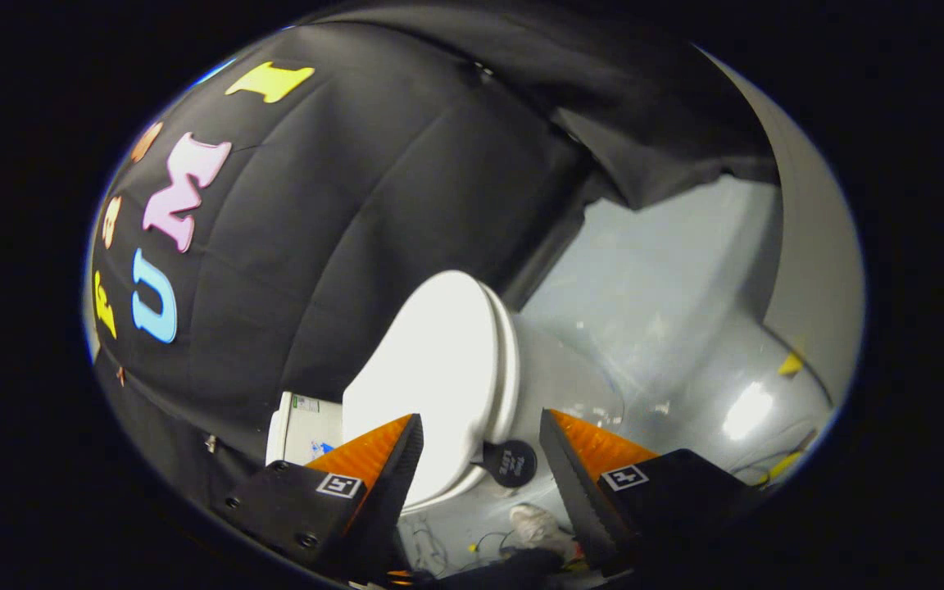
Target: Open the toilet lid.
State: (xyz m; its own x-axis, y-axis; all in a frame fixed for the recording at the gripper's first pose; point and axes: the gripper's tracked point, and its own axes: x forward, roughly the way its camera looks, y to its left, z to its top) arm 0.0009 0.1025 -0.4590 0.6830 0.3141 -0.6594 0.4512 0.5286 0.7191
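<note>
The gripper [480, 447] is open, its two orange fingers [369, 451] spread wide with nothing pressed between them. One toilet [521, 385] sits just ahead of and between the fingers, seen tilted in this view. Its white lid [431, 369] is down on the seat, and the lid's front edge reaches into the gap between the fingertips, nearer the left finger. The bowl [562, 385] shows to the right of the lid. One small round black tag [511, 463] with a short tab hangs at the lid's front rim, between the two fingers and touching neither. Behind the lid, by the left finger, one white tank [300, 426] with a small label stands against the black cloth wall [341, 205]. The grey floor [685, 328] spreads beyond the right finger, with a bright glare spot on it. One crumpled white cloth [537, 524] lies on the floor low between the fingers, beside some thin wires [431, 545].
</note>
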